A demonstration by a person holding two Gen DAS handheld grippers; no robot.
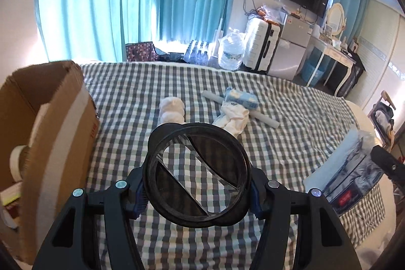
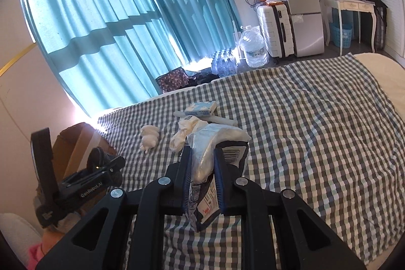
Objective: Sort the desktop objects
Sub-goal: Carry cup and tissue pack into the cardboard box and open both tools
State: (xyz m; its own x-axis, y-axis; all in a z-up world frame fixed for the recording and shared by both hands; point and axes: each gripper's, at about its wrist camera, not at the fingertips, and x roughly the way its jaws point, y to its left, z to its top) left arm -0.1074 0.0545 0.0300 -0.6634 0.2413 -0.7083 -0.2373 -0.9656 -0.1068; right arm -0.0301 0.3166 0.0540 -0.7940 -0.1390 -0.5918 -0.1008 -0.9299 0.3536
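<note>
My left gripper (image 1: 197, 190) is shut on a round black-rimmed clear lid (image 1: 197, 176) and holds it above the checked bedspread (image 1: 291, 118). My right gripper (image 2: 202, 168) is shut on a crinkled plastic packet (image 2: 210, 151) with a barcode, held above the bed. On the bedspread lie a white plush toy (image 1: 172, 109), white socks (image 1: 234, 118), a blue tissue pack (image 1: 240, 98) and a white tube (image 1: 263, 115). They also show in the right wrist view: plush toy (image 2: 149, 137), socks (image 2: 187, 130), tissue pack (image 2: 200, 109), tube (image 2: 222, 120).
An open cardboard box (image 1: 50, 133) stands at the left of the bed with a tape roll (image 1: 17, 163) inside. The left gripper's body (image 2: 83, 184) shows by the box. A patterned bag (image 1: 354, 168) sits at the bed's right edge. Water bottles, suitcase and fridge stand beyond.
</note>
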